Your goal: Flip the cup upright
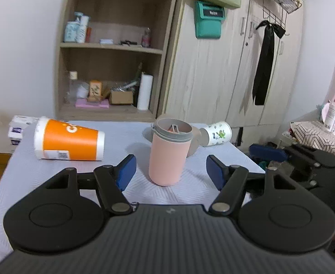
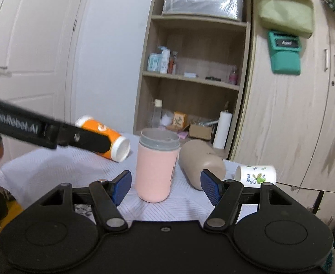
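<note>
Cups lie toppled around the upright pink tumbler (image 1: 169, 154): the orange cup (image 1: 69, 140) looks light, thin-walled, crushable, best pinched mid-body. Both tools, left tool (image 1: 170, 173) and right tool (image 2: 166, 186), gape open, holding nothing.

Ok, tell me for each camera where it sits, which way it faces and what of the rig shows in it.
Left wrist: on the left gripper, facing the pink cup upright on the table, shelf behind; own open blue fingers show, the other gripper at far right.
Right wrist: on the right gripper, facing the same pink cup from further right; own open fingers show, the left gripper's arm crossing at left.
Shared: pink cup, orange cup on its side, floral cup.
</note>
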Tool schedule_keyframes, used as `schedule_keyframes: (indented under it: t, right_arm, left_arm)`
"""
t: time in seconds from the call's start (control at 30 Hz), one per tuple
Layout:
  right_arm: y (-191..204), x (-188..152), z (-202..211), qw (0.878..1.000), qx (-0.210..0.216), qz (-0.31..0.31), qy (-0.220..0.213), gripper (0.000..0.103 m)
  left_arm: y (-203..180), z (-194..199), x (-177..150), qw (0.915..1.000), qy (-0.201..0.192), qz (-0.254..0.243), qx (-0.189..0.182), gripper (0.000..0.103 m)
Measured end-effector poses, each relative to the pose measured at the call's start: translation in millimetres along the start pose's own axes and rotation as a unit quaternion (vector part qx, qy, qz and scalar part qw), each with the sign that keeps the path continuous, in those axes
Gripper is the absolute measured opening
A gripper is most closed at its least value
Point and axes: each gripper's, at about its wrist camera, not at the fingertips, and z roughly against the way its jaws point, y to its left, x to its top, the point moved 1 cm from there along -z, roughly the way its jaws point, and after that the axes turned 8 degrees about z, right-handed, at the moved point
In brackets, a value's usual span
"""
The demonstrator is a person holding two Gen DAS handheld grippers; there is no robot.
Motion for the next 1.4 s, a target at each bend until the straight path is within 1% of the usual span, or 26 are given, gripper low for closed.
schedule_keyframes:
  t: [0.13,0.27,0.33,0.4,0.47,0.57,0.67,0.7,0.73,0.93,0.97,1.0,1.1,1.13,1.27,1.4]
  right_arm:
    - [2,5,19,1.0,-0.02,-0.005,-0.019,0.072]
    - [2,7,28,0.999,-0.031,-0.033,-0.014,0.072]
    - [0,9,29,0.998,-0.032,-0.054,-0.011,0.072]
    - [-2,10,29,0.997,-0.03,-0.071,-0.01,0.072]
    - [-3,10,28,0.996,-0.034,-0.078,-0.01,0.072]
    - [-1,9,31,0.996,-0.041,-0.076,-0.009,0.072]
    - [-1,10,32,0.996,-0.048,-0.074,-0.008,0.072]
    - [-1,11,33,0.996,-0.052,-0.073,-0.009,0.074]
    - [-1,11,33,0.996,-0.056,-0.072,-0.01,0.079]
    - [-3,13,40,0.995,-0.071,-0.069,-0.01,0.08]
    - [-3,13,40,0.995,-0.072,-0.071,-0.009,0.081]
    - [-4,13,40,0.995,-0.073,-0.071,-0.009,0.084]
    - [-3,12,41,0.994,-0.077,-0.071,-0.007,0.098]
    - [-3,12,40,0.994,-0.079,-0.072,-0.006,0.1]
    - [-5,11,37,0.993,-0.081,-0.085,0.007,0.1]
    - [-8,9,36,0.991,-0.088,-0.099,0.014,0.102]
  left_arm:
    - [-9,22,-4,0.9993,-0.028,0.007,0.024,0.068]
    - [-16,40,-6,0.9975,-0.056,0.004,0.044,0.074]
    - [-20,46,-6,0.9958,-0.07,0.0,0.059,0.076]
    - [-21,49,-5,0.9938,-0.082,-0.004,0.074,0.081]
    - [-22,52,-6,0.9914,-0.093,-0.002,0.092,0.082]
    - [-21,53,-5,0.9903,-0.095,-0.002,0.101,0.083]
    - [-21,53,-7,0.9899,-0.094,-0.005,0.106,0.09]
    - [-21,54,-8,0.9897,-0.095,-0.005,0.107,0.092]
    - [-21,54,-9,0.9895,-0.096,-0.005,0.108,0.093]
    - [-18,54,-12,0.9878,-0.092,-0.002,0.125,0.1]
    - [-18,53,-13,0.9875,-0.092,0.0,0.128,0.102]
    - [-17,53,-13,0.9873,-0.091,0.0,0.13,0.103]
    - [-16,50,-13,0.9863,-0.087,-0.002,0.141,0.103]
    - [-16,49,-13,0.9857,-0.085,-0.004,0.145,0.103]
    - [-15,43,-14,0.9843,-0.071,-0.01,0.161,0.103]
    - [-12,42,-14,0.983,-0.067,-0.001,0.171,0.103]
